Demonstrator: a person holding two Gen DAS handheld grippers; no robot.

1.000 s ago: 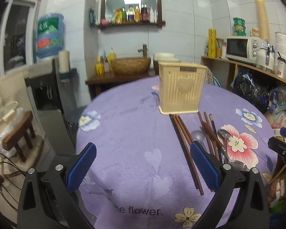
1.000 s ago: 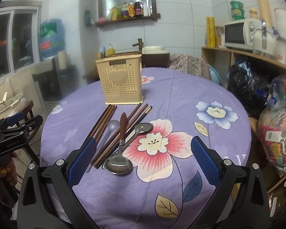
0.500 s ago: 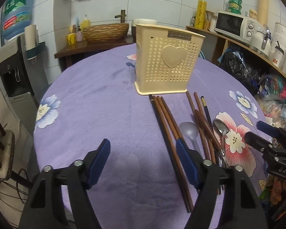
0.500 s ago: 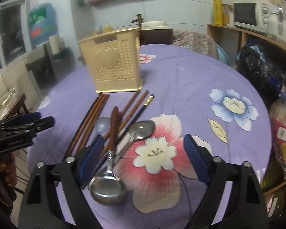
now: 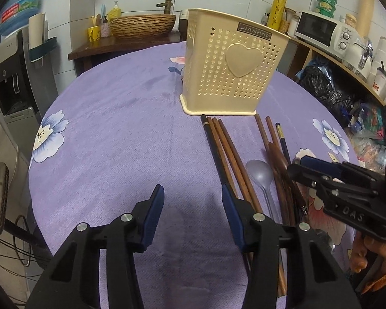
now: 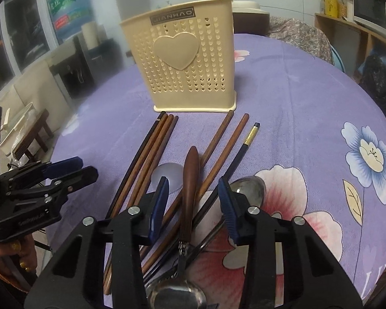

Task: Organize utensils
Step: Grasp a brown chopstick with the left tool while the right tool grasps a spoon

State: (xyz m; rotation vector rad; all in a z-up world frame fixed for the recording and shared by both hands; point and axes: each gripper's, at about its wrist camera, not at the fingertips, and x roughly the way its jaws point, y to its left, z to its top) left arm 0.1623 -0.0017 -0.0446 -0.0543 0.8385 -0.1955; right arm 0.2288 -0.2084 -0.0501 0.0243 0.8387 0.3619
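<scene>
Now, status: I steer both grippers low over the purple flowered cloth (image 6: 296, 90) on the counter.
Change: since a second ago both have come down and forward, and their spread has narrowed.
Right gripper (image 6: 191, 203): spread, not yet pinching; its jaws stand on either side of the brown wooden handle (image 6: 190, 177) of the steel spoon (image 6: 177, 298), apart from it.
Left gripper (image 5: 193, 213): spread, holding nothing; its right pad (image 5: 230, 208) is just beside the dark brown wooden chopsticks (image 5: 226, 157).
Task things: chopsticks and spoons lie in front of the cream plastic holder with a heart (image 6: 182, 64), which stands upright and looks not filled.
Meaning: I judge that the first pick begins; nothing is sorted yet.
Next: close the right gripper on the handle only, because neighbouring chopsticks lie very near.
</scene>
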